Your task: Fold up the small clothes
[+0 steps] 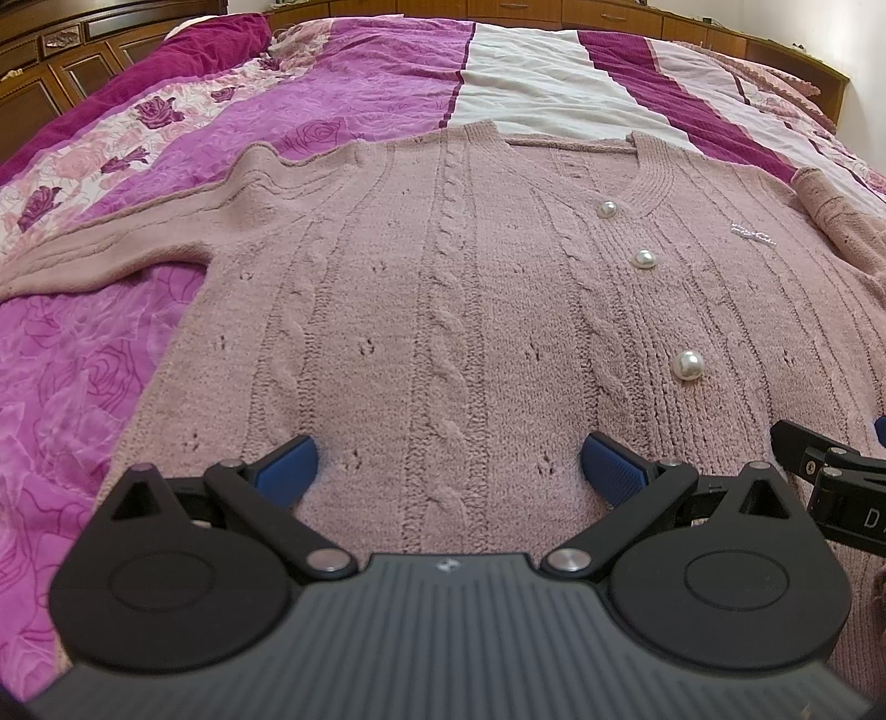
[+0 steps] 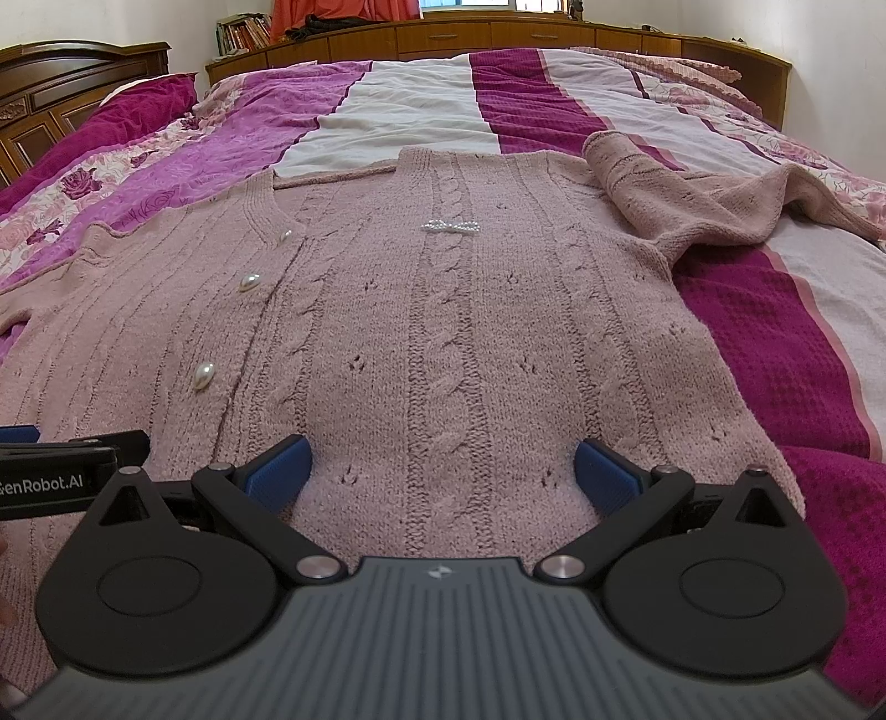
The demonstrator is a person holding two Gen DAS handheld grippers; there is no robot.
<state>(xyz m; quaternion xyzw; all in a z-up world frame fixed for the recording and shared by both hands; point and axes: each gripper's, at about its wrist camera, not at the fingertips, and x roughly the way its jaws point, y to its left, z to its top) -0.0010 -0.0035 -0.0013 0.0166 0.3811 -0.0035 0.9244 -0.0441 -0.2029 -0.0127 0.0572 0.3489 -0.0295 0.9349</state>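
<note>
A dusty-pink cable-knit cardigan (image 1: pixel 443 288) (image 2: pixel 443 332) with pearl buttons (image 1: pixel 688 365) lies flat, front up, on the bed, neckline away from me. Its left sleeve (image 1: pixel 111 243) stretches out sideways. The right sleeve (image 2: pixel 692 205) lies bunched and folded back near the shoulder. A small beaded bow (image 2: pixel 449 226) sits on the chest. My left gripper (image 1: pixel 447 462) is open over the hem on the left half, nothing between its blue pads. My right gripper (image 2: pixel 442 468) is open over the hem on the right half, likewise empty. Each gripper's side shows in the other view.
The bedspread (image 1: pixel 343 94) has purple, white and magenta stripes with rose prints. A magenta pillow (image 1: pixel 210 44) lies at the far left. A wooden headboard (image 2: pixel 72 83) and a low wooden cabinet (image 2: pixel 498 33) border the bed, with books (image 2: pixel 243 33) beyond.
</note>
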